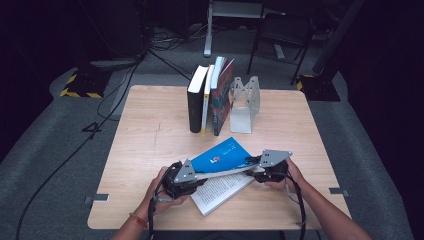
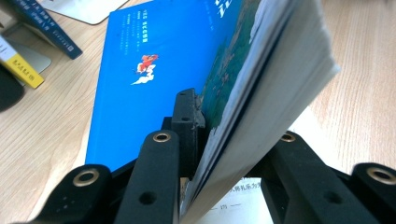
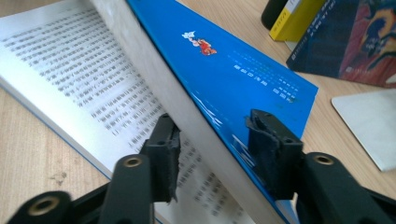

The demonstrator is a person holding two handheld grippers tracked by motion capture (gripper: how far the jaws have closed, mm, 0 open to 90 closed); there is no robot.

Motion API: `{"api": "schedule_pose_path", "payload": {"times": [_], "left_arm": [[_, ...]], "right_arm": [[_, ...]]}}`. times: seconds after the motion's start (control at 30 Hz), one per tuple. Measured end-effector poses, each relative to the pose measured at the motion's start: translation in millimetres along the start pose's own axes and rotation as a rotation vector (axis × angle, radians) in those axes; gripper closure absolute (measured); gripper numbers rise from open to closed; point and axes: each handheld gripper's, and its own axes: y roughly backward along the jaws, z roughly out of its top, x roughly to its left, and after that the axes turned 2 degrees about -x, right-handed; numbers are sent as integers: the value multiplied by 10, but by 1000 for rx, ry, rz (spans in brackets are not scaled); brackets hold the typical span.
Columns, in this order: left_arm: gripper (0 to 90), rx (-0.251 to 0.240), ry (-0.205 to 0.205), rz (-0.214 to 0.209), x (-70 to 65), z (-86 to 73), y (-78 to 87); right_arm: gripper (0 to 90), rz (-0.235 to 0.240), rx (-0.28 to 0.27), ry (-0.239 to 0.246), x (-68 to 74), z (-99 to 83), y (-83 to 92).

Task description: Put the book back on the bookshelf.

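Two grippers were working one open blue book (image 1: 220, 159) near the front edge of the tabletop (image 1: 150, 130), and by my reading the job was about midway. The book lay open with a printed page flat on the wood, while the cover and a thick block of pages were lifted and tilted, neither closed nor shelved. Three other books (image 1: 209, 97) already stood upright near the back edge against a metal bookend (image 1: 245, 105), so I judged the closing and the move to that row were left.

My left gripper (image 2: 219, 135) was clamped on the raised block of pages, one jaw on the blue cover, the other underneath. My right gripper (image 3: 215, 135) straddled the same raised block from the opposite side; whether its pads pressed on it I could not tell. Both hands sat low, knuckles out, the grippers pointing inward at each other across the book.
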Motion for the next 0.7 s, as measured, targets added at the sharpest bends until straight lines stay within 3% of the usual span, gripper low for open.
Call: {"api": "schedule_pose_path", "payload": {"times": [0.1,0.17,0.27,0.33,0.4,0.47,0.53,0.67,0.7], "left_arm": [[721,16,8,-9,76,-15,40],[665,38,8,33,73,-6,76],[544,27,27,49,16,26,137],[522,46,-32,81,-115,92,171],[472,57,-45,101,-203,140,165],[512,51,-51,109,-236,153,160],[672,62,-57,114,-213,134,171],[733,59,-55,88,-148,52,206],[733,64,-52,74,-126,20,203]], "right_arm": [[637,17,-16,48,5,-1,-20],[688,11,-17,83,55,28,-39],[711,-3,-17,111,114,81,-39],[724,-10,2,136,161,137,-43],[734,-12,12,143,203,184,-46],[740,-7,20,158,238,242,-48],[743,6,24,177,282,305,-59],[720,32,11,162,287,341,-76],[687,60,-12,138,264,343,-75]]}}
